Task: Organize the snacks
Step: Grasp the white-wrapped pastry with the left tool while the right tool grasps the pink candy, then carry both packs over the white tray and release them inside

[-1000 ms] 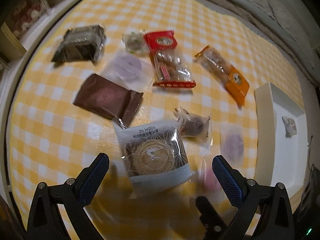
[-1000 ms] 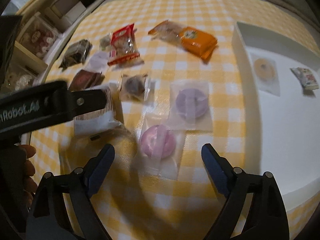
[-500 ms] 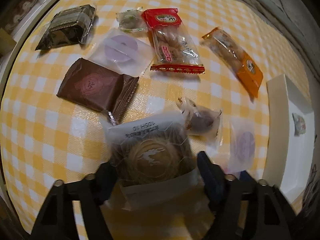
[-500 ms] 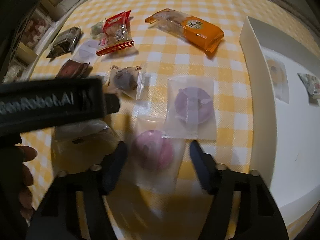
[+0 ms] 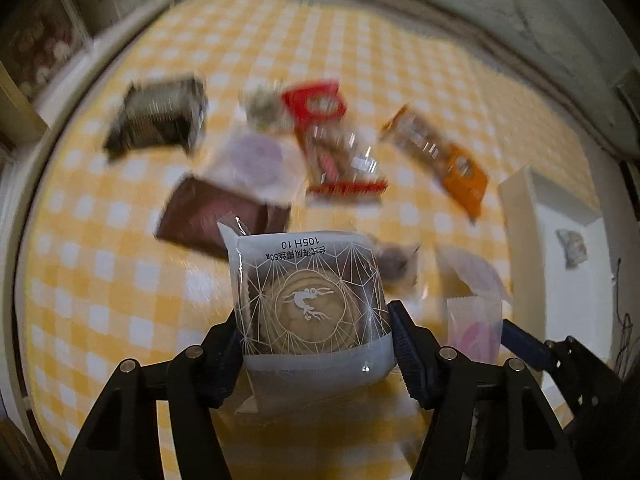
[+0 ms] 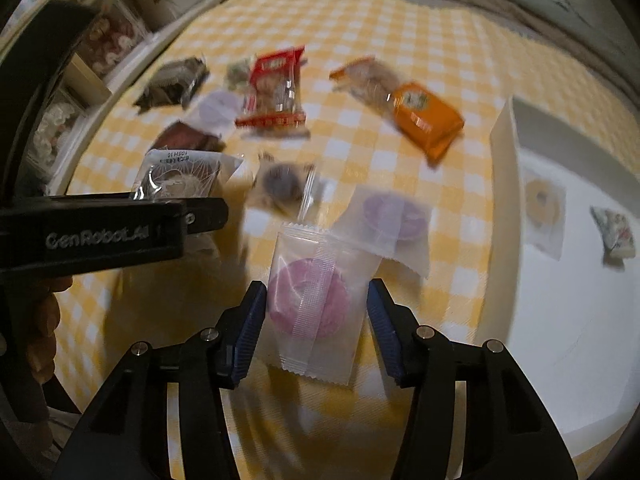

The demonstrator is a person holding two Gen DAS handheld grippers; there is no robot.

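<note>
My left gripper (image 5: 314, 344) is shut on a clear-wrapped round pastry (image 5: 310, 300) printed with a rabbit, lifted above the yellow checked cloth; it also shows in the right wrist view (image 6: 180, 178). My right gripper (image 6: 316, 316) is shut on a clear packet with a pink round sweet (image 6: 308, 300), lifted off the cloth. A purple sweet packet (image 6: 394, 216) lies just beyond it. A white tray (image 6: 504, 148) at the right holds a round biscuit packet (image 6: 540, 204) and a small wrapped snack (image 6: 614, 236).
On the cloth lie an orange bar (image 6: 416, 110), a red snack bag (image 6: 276, 92), a dark wrapped sweet (image 6: 282, 186), a brown packet (image 5: 216, 212), another purple packet (image 5: 256, 160), a black packet (image 5: 160, 120) and a small greenish packet (image 5: 262, 108). Shelves stand at the left.
Both grippers closed on their packets and lifted them off the cloth: the left on the rabbit pastry, the right on the pink sweet. Both views pulled back and up.
</note>
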